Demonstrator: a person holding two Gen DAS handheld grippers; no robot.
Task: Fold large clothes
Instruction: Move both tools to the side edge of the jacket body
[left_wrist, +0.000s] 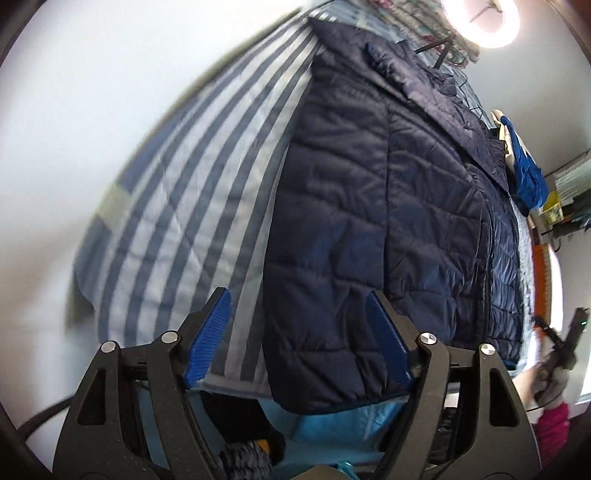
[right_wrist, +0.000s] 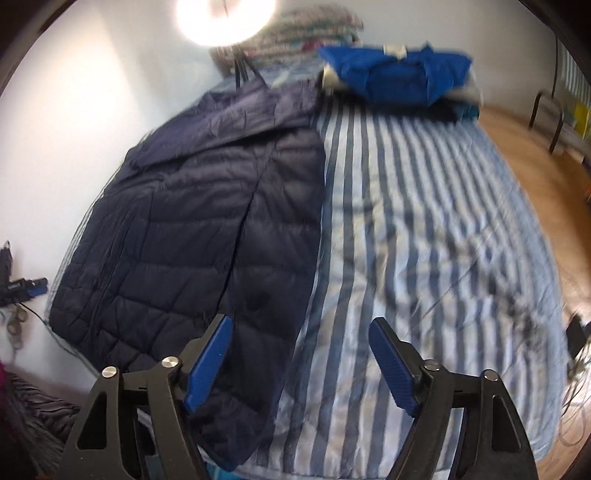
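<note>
A dark navy quilted puffer jacket (left_wrist: 388, 221) lies flat on a blue-and-white striped bedspread (left_wrist: 184, 206); its hem hangs a little over the bed's near edge. It also shows in the right wrist view (right_wrist: 207, 229), along the bed's left side. My left gripper (left_wrist: 299, 332) is open and empty, just before the jacket's hem. My right gripper (right_wrist: 301, 362) is open and empty, above the jacket's lower right corner and the striped bedspread (right_wrist: 424, 240). The right gripper also shows at the far right of the left wrist view (left_wrist: 561, 343).
A stack of folded clothes with a bright blue garment on top (right_wrist: 395, 74) sits at the bed's far end, also visible in the left wrist view (left_wrist: 524, 173). A white wall (right_wrist: 74, 129) runs along the bed. A ring light (right_wrist: 225, 18) glares. Wooden floor (right_wrist: 535, 155) lies to the right.
</note>
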